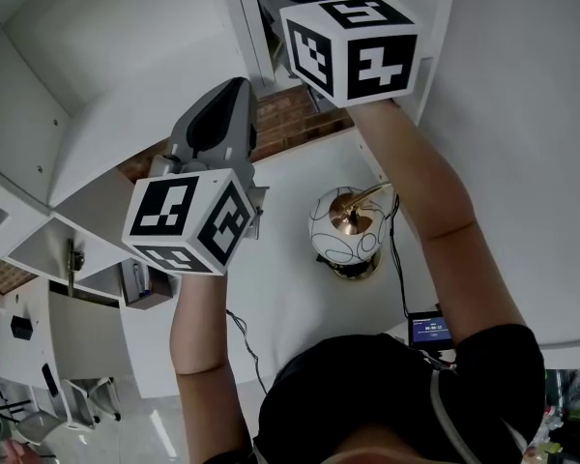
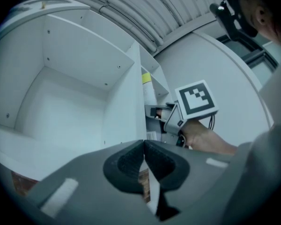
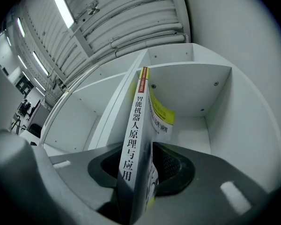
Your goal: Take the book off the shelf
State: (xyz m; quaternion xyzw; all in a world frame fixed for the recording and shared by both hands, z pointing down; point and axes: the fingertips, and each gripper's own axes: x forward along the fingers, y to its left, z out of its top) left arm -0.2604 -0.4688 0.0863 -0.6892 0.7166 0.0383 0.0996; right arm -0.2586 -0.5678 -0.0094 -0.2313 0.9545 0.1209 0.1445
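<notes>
BOOK IN HAND ON THE TOP SHELF. The book point(image 3: 136, 139), a slim paperback with a pale spine printed in dark Chinese characters, stands upright in an upper compartment of the white shelf point(image 3: 196, 86), close against the compartment's left divider. The right hand-held gripper point(image 3: 140, 170) is clamped on the lower part of the spine, one pad on each cover.

Going by its thickness, the volume is probably light and fairly stiff along the binding. Its glossy cover could slip, and the pages may sag if it is carried by a corner. A hold low on the spine, close to the binding as here, looks the soundest.

A yellow-and-white cover point(image 3: 161, 114) shows just to the right of the spine. It is unclear whether this is the book's own front cover splayed open or a second volume. The jaws hide the book's bottom edge and the board beneath it, so it cannot be told whether the book rests on the shelf or hangs free.

The left hand-held gripper point(image 2: 144, 159) is raised beside the neighbouring compartment, its jaws pressed together on nothing. In the head view the marker cube point(image 1: 353, 42) blocks the right jaws. Below, a round white-and-brass ornament point(image 1: 346, 225) sits on the counter point(image 1: 290, 298).
</notes>
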